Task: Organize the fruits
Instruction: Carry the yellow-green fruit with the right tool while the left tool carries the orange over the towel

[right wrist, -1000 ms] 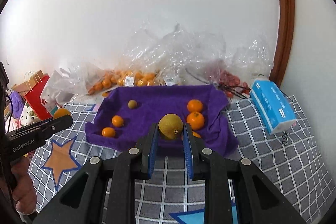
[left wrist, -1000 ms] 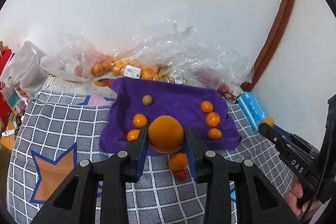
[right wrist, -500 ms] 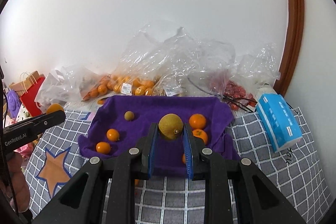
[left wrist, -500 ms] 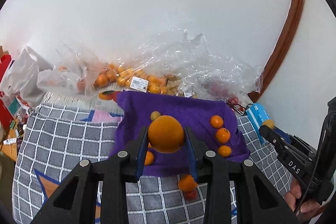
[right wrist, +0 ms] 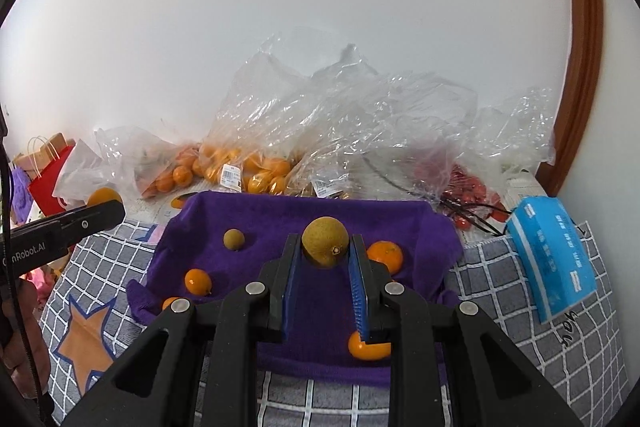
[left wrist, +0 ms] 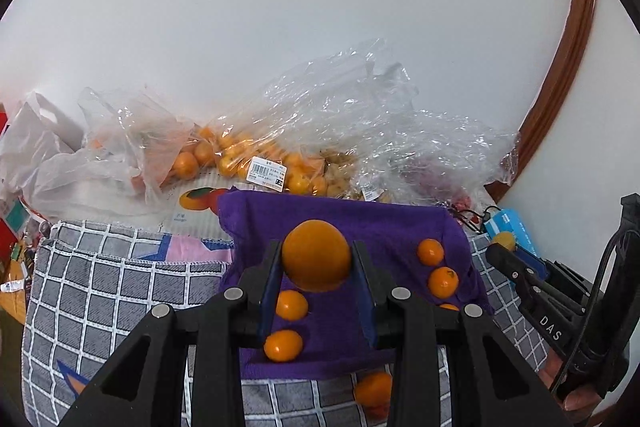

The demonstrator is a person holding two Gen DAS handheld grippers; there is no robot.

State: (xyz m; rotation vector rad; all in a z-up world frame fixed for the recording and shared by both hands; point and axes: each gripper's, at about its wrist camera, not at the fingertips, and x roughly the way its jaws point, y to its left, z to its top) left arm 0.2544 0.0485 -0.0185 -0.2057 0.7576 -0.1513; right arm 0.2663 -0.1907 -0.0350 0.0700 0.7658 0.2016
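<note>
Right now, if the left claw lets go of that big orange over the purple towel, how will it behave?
The big orange is round and smooth, so it will probably roll. The soft purple towel may slow it. It could bump the small oranges lying below it.

Red fruit [right wrist: 468,183] blurs behind crinkled plastic bags [right wrist: 360,115] — kind unclear.
</note>
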